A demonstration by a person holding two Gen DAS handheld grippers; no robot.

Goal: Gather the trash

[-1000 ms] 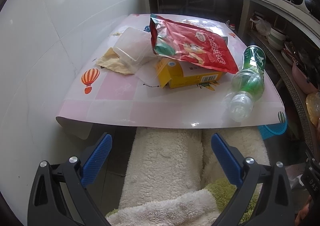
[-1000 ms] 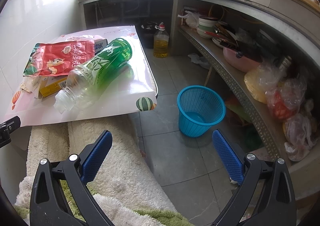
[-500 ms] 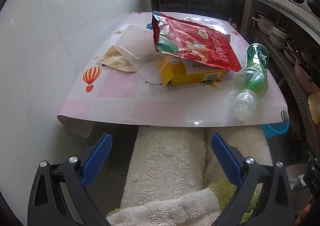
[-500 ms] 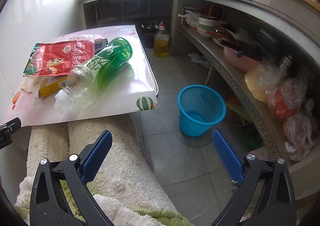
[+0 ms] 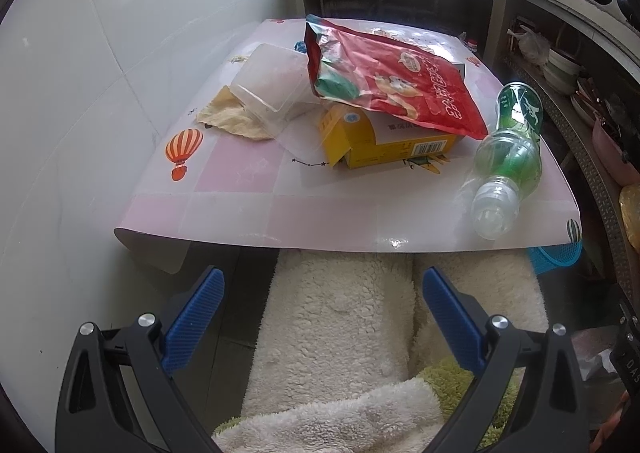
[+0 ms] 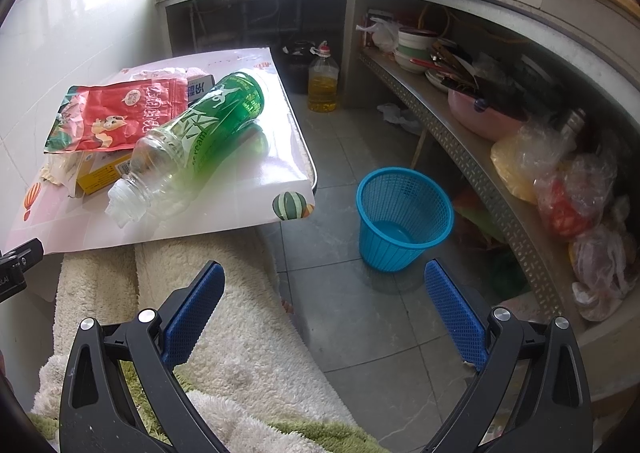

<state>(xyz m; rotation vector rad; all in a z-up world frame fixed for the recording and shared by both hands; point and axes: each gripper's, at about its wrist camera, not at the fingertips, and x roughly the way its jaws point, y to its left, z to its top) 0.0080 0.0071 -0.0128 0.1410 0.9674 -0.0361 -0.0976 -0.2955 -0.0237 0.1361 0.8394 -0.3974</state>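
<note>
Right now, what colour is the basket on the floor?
The mesh waste basket is bright blue, clearest in the right wrist view.

- The surface (image 5: 248, 209) is a low table covered with a glossy pink and white sheet printed with hot-air balloons; it stands against a white tiled wall.
- A green and clear plastic bottle (image 5: 505, 157) lies on its side near the right edge, its open neck pointing at the front edge.
- A yellow carton (image 5: 384, 141) lies flat near the middle, with a red snack bag (image 5: 400, 89) resting on top of it.
- A clear plastic container (image 5: 272, 83) sits tilted to the left of the bag, over a crumpled yellowish paper (image 5: 230, 119).
- The tiled floor (image 6: 360, 325) beside the surface carries a blue mesh basket (image 6: 404, 221) and a bottle of yellow oil (image 6: 323, 83) farther back.
</note>
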